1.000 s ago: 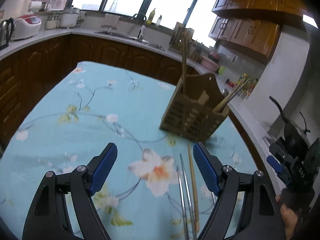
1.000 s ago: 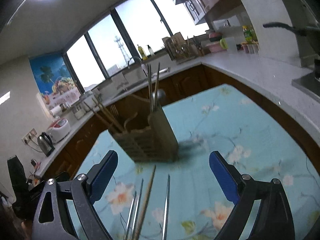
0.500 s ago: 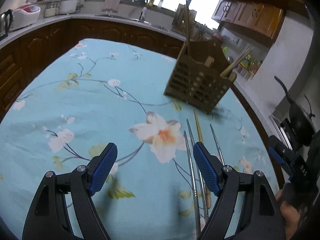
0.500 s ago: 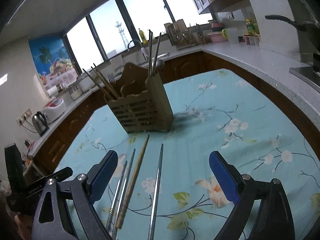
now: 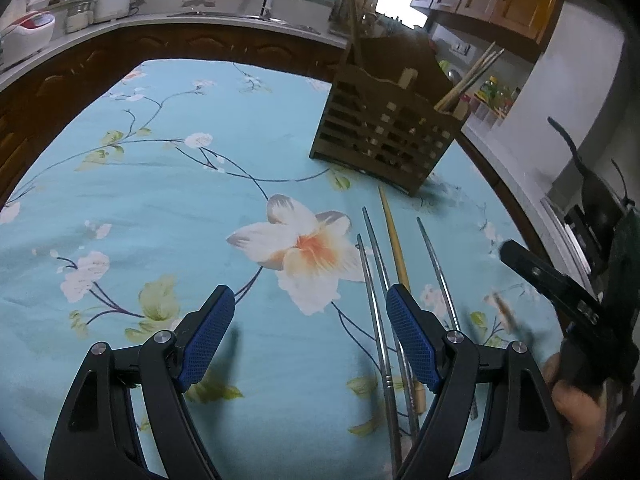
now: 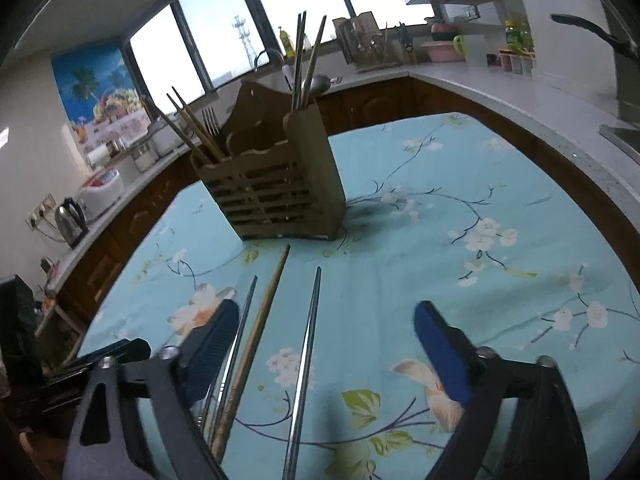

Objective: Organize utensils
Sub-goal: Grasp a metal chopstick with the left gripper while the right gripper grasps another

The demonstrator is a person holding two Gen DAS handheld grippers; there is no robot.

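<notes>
The right gripper [image 6: 324, 344] stands wide open and holds nothing; one metal chopstick [image 6: 306, 360] lies on the cloth between its blue pads [image 6: 438, 354], running from the bottom centre of the right wrist view toward the holder. The wooden chopstick [image 6: 256, 332] and a further metal chopstick lie just beside the left pad. The left gripper [image 5: 308, 336] is likewise wide open and empty, over the floral tablecloth [image 5: 160, 200]; in its view the loose sticks sit lower right of centre, partly behind its right finger.

The slatted wooden holder [image 6: 276, 196] stands upright in the middle of the frame, near the stick tips, already containing chopsticks and a fork.

Handling, as a judgement: the sticks are light, stiff and thin. The metal ones are likely slippery and lie flat on soft cloth, so the pads must close low. Grip near the thicker rear portion, across the shaft, one stick per grasp
</notes>
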